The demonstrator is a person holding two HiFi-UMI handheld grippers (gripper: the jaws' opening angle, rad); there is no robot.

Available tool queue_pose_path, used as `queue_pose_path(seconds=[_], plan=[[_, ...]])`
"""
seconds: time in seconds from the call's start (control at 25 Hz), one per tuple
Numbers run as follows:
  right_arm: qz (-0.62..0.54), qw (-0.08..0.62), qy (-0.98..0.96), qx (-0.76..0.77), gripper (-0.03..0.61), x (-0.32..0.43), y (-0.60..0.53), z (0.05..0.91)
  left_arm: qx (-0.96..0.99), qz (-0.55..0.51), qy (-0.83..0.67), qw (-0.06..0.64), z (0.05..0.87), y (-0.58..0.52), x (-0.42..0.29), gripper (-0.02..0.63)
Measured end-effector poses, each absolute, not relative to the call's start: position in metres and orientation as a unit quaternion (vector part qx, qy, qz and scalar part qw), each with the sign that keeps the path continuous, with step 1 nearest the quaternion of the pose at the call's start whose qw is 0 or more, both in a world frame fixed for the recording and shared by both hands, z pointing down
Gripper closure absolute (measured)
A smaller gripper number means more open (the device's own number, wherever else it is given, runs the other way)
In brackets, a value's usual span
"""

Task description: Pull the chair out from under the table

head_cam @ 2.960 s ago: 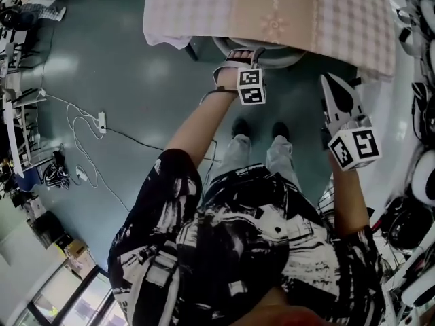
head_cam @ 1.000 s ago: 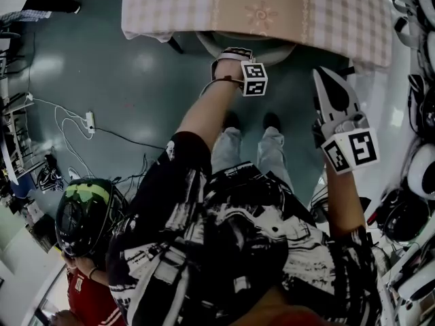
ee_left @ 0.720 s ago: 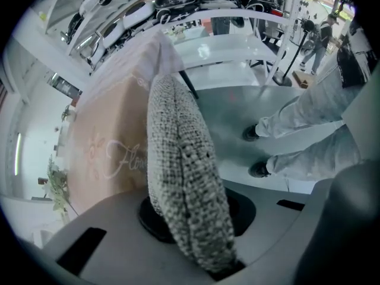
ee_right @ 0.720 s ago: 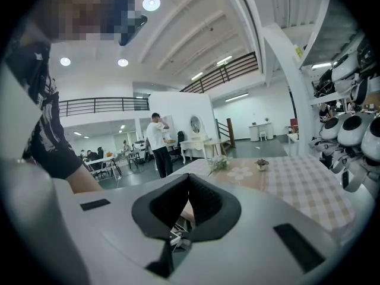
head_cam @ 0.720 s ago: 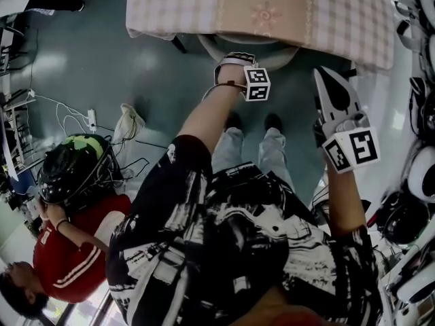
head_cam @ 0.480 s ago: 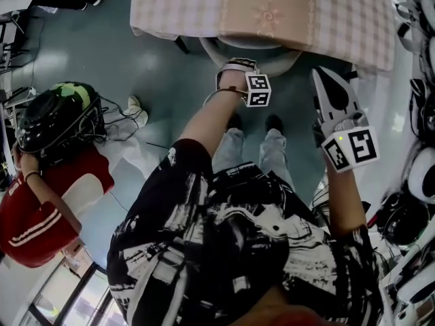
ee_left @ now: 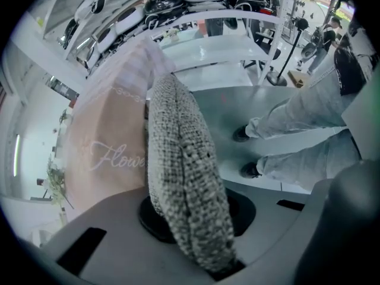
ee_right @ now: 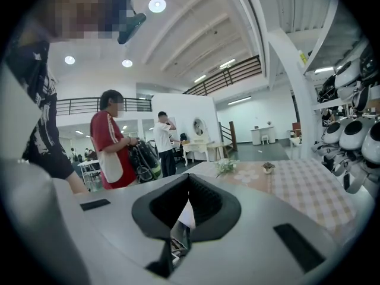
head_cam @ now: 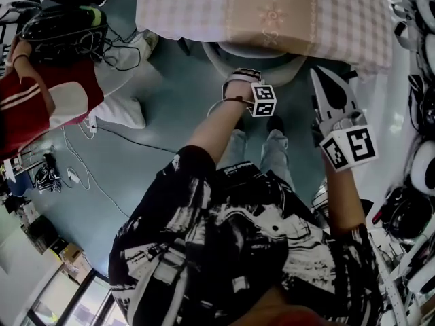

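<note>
The chair has a curved back of grey woven fabric (ee_left: 178,171). In the head view its rounded back rim (head_cam: 253,54) shows just below the edge of the table with the pink checked cloth (head_cam: 272,9). My left gripper (head_cam: 239,79) points steeply down and is shut on the top of that back, the fabric pinched between its jaws (ee_left: 193,230). My right gripper (head_cam: 325,87) hangs to the right of the chair, beside the table edge, shut with nothing in it (ee_right: 189,181). It points out over the tabletop (ee_right: 297,183).
My own legs and shoes (head_cam: 258,131) stand right behind the chair. A bystander in a red top (head_cam: 34,94) holding a black helmet with cables stands at the upper left. Cables (head_cam: 81,175) lie on the floor at left. White shelving with helmets (head_cam: 418,114) lines the right.
The left gripper and the chair back have come further out from under the table, toward my feet. The bystander in red has walked from the lower left to the upper left.
</note>
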State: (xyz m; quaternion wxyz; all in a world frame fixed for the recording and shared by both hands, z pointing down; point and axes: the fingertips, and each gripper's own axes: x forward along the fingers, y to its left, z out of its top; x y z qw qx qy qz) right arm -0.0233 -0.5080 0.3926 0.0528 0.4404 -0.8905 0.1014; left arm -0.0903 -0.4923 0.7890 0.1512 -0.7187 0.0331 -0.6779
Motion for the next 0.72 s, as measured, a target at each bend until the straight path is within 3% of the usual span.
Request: queue_pose_path(seconds=[0.72], plan=[[0.092, 0.046, -0.89, 0.445, 0.58, -0.023, -0.43, 0.375, -0.718, -0.679, 0.037, 0.149, 0.791, -0.405, -0.086, 0.569]])
